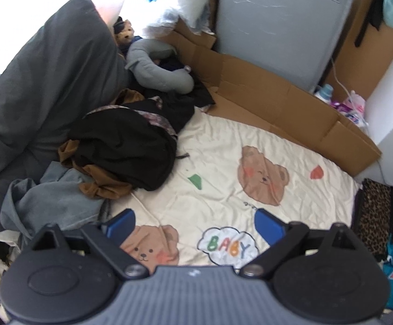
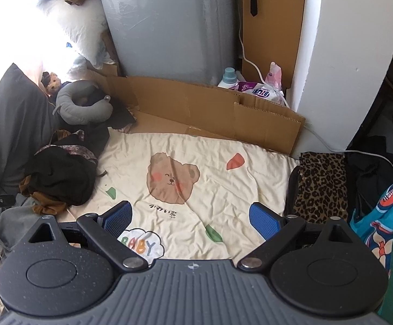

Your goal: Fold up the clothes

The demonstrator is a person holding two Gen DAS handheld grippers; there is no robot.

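- Small bedroom corner: cream bear-print blanket (image 2: 212, 162) spread flat as the work surface, flattened cardboard (image 2: 196, 108) along its far edge, grey plastic-wrapped appliance (image 2: 169, 27) behind it.
- Left gripper (image 1: 195, 223): blue pads spread wide, nothing between them; it hangs above the blanket's near edge, over the "BABY" cloud print.
- Right gripper (image 2: 191, 216): fingers likewise wide apart and empty, above the same near edge.
- Task things: unfolded clothes pile (image 1: 126, 149) sits at about 10 o'clock from the left gripper's fingers, on the blanket's left margin against the dark grey pillow (image 1: 47, 81). From the right gripper the pile (image 2: 61, 178) lies nearer 9–10 o'clock and further off.
- Judgement: left gripper is the nearer; the reach goes forward and left.
- The pile's long axis appears to run near-to-far along the blanket's left edge.
- Count in the pile, as far as layers show: one black garment (image 1: 131, 146) on top, one brown garment (image 1: 101, 184) under it, one grey-blue garment (image 1: 50, 197) nearest the left gripper, one floral-patterned piece peeking at the top. More may be buried.
- One leopard-print cloth (image 2: 321, 187) lies at 2 o'clock from the right gripper, off the blanket's right edge.
- One grey neck pillow (image 2: 82, 105), one small plush toy (image 2: 51, 81) at far left.
- Grippers: two. Nothing folded yet on the blanket.
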